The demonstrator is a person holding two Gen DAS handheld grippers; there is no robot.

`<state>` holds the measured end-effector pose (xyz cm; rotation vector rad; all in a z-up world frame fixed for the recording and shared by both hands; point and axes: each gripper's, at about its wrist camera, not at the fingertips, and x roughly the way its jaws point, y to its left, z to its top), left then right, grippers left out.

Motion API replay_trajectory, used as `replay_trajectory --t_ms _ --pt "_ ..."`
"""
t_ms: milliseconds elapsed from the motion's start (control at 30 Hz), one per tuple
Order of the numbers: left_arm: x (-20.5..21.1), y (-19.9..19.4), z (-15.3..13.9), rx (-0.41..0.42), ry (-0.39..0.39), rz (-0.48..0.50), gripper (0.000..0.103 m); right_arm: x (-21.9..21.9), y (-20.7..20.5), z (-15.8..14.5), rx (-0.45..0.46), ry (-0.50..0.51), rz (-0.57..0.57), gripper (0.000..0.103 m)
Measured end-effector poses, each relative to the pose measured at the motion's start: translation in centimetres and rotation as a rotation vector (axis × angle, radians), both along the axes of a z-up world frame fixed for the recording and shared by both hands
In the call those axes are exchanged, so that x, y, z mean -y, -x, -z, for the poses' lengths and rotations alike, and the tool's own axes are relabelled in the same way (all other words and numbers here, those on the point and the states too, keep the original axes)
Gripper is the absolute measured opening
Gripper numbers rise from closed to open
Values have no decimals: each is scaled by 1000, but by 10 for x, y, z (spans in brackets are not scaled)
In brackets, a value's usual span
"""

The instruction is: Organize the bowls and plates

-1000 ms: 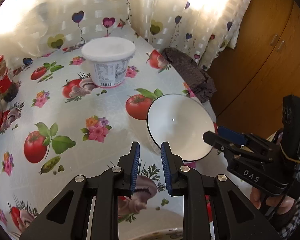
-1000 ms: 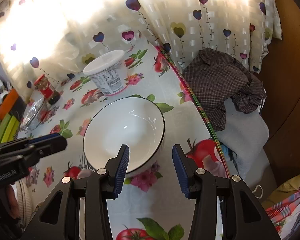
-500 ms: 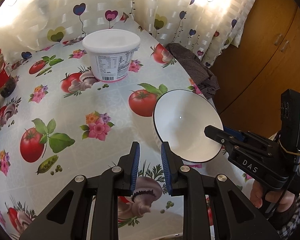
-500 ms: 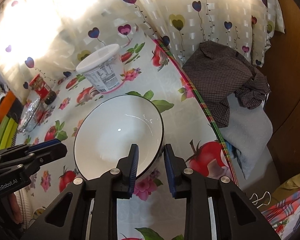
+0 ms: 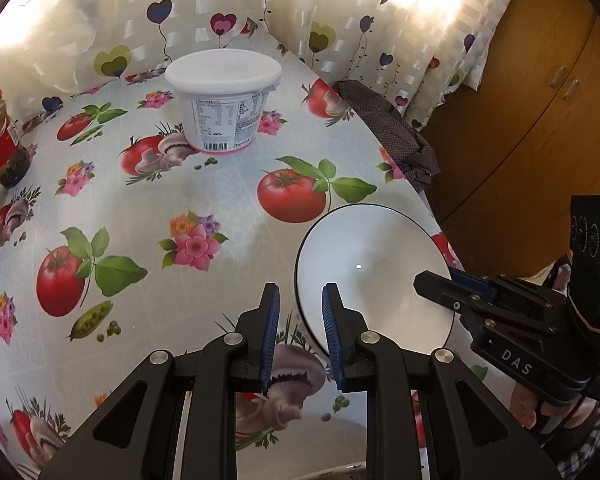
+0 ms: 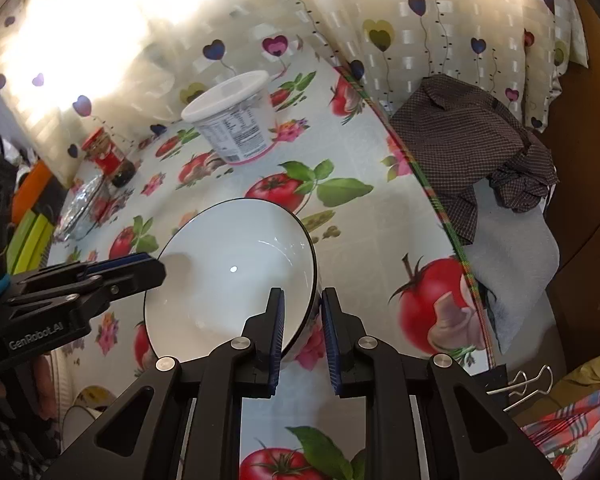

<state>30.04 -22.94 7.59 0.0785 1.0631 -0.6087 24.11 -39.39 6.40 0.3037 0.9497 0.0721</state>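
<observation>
A white bowl with a thin black rim (image 6: 228, 272) is tilted and lifted off the flowered tablecloth near the table's right edge. My right gripper (image 6: 302, 336) is shut on the bowl's near rim, one finger inside and one outside. In the left wrist view the bowl (image 5: 372, 272) sits to the right of my left gripper (image 5: 300, 340), with the right gripper (image 5: 452, 284) clamped on its right rim. My left gripper is nearly closed and holds nothing, hovering over the cloth just left of the bowl.
A white lidded tub (image 5: 224, 96) stands at the back of the table (image 5: 140, 208). A red-lidded jar (image 6: 108, 156) and foil-covered dish (image 6: 80, 208) stand at the left. A dark checked cloth (image 6: 472, 148) hangs past the right edge. A plate rim (image 6: 88, 396) shows low left.
My right gripper closed on the bowl's rim and tipped and lifted the bowl. The left gripper stayed nearly closed and drifted slightly.
</observation>
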Motion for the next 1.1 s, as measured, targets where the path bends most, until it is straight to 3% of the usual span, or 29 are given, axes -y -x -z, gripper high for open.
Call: replay_trajectory --t_ms 1100 --pt "2 14 10 41 -101 -15 23 -13 18 0 5 -1 -17 19"
